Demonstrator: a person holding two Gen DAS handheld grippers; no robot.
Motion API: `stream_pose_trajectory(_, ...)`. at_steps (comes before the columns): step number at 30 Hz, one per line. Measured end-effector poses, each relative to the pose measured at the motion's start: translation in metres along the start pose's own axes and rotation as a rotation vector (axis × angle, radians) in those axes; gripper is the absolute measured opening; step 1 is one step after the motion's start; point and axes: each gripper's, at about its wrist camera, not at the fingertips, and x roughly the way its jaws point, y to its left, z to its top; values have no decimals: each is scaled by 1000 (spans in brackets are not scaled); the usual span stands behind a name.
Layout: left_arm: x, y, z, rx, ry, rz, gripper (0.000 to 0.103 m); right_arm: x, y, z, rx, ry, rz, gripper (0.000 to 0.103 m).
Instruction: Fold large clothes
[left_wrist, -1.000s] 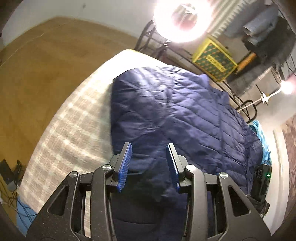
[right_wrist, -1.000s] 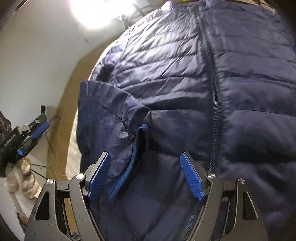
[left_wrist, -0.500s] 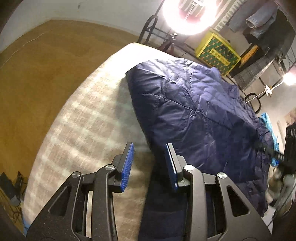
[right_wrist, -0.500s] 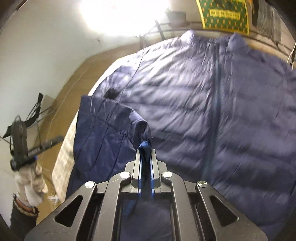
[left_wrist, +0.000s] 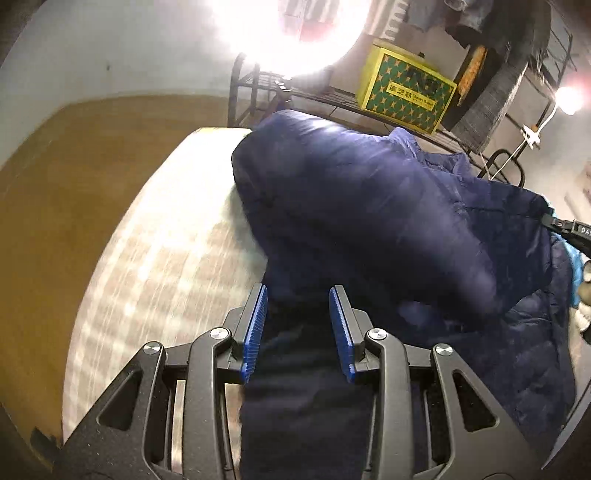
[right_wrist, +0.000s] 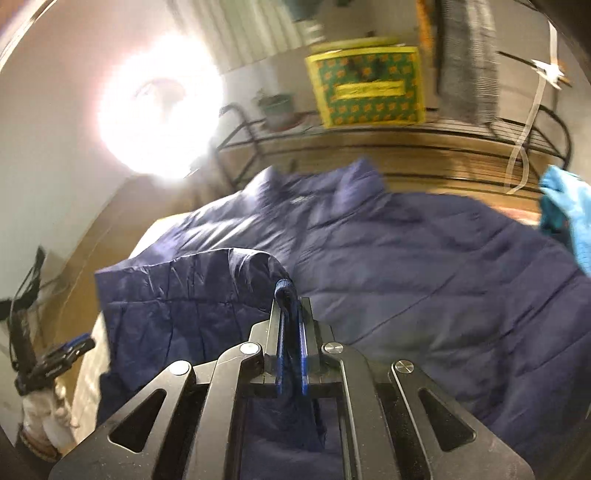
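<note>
A large navy quilted jacket (left_wrist: 369, 206) lies spread on a checked bed (left_wrist: 166, 240). My right gripper (right_wrist: 291, 299) is shut on the ribbed blue cuff (right_wrist: 283, 286) of a sleeve (right_wrist: 184, 288) and holds it up above the jacket body (right_wrist: 424, 277). My left gripper (left_wrist: 299, 291) hovers over the jacket's left edge with its jaws partly apart. Dark fabric fills the gap below its pads, and I see no squeeze on it. In the right wrist view the left gripper (right_wrist: 74, 345) sits by the jacket's lower left corner. The right gripper (left_wrist: 569, 229) shows at the left wrist view's right edge.
A black metal rack (left_wrist: 251, 92) with a yellow-green box (left_wrist: 406, 92) stands behind the bed. A bright lamp (left_wrist: 288, 33) glares above it. A teal cloth (right_wrist: 569, 214) lies at the jacket's right. Brown floor (left_wrist: 55, 177) runs along the bed's left. A gloved hand (right_wrist: 40, 417) carries the left gripper.
The right gripper shut on the sleeve cuff and has raised it, dragging the sleeve up off the jacket. The left gripper slid from over the jacket's body to its left edge.
</note>
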Motion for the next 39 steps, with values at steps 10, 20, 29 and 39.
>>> stream_pose_trajectory(10,59,-38,26,41,40,14,35,41,-44,15,35,2,-93,5)
stream_pose_trajectory(20,70,-35,15,63,59,52,35,71,-74,-5,73,91,-158,5)
stream_pose_trajectory(29,2,-46,12,60,-35,48,35,73,-73,-13,32,79,-191,9)
stream_pose_trajectory(39,-82,-84,4,63,-108,-25,35,-34,-57,-19,13,-43,-157,13)
